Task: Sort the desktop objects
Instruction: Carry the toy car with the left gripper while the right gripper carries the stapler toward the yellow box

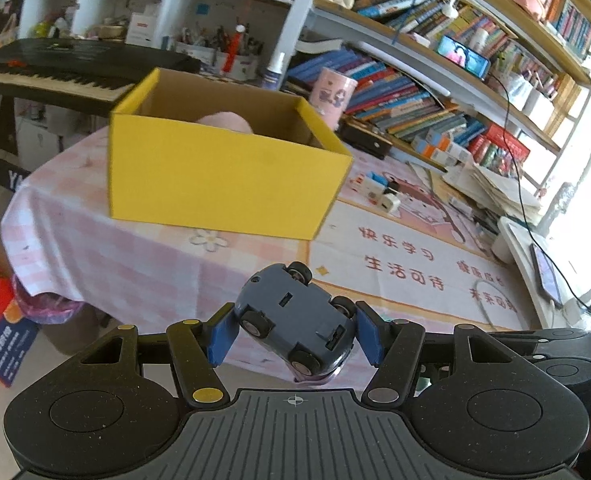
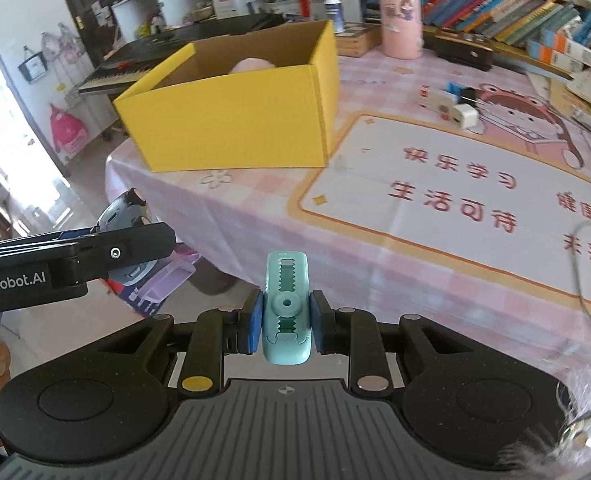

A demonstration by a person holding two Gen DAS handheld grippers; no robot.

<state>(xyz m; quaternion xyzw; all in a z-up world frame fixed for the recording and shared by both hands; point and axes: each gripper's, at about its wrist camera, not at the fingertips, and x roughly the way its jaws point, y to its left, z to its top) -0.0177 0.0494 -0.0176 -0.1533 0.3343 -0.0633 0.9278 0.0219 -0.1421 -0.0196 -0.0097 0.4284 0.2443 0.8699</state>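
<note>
The blue toy car [image 1: 295, 322] sat belly-up between my left claw's [image 1: 295, 334] 2 blue pads, clamped at nose and tail, its long axis running across the jaws and tilted. My right claw [image 2: 286, 320] was closed on a mint-green correction tape dispenser [image 2: 286, 308], its long axis pointing forward along the fingers.

Both loads hung off the near edge of the table [image 2: 255, 216], and the yellow cardboard box [image 1: 223, 176] lay ahead of both claws — for the left almost dead ahead and slightly left, for the right ahead and to the left. I judged the left claw the nearer one, so the car would likely go in first. The box's near wall stood tall between my claws and its open top; I would have to lift over that rim before letting go.

Something pink and rounded [image 2: 253, 65] already lay inside. Beside the box on the right stood a pink cup [image 2: 401, 20], and a few small white plug-like items [image 2: 451, 106] lay on the printed desk mat [image 2: 435, 184] — well apart from the path.
</note>
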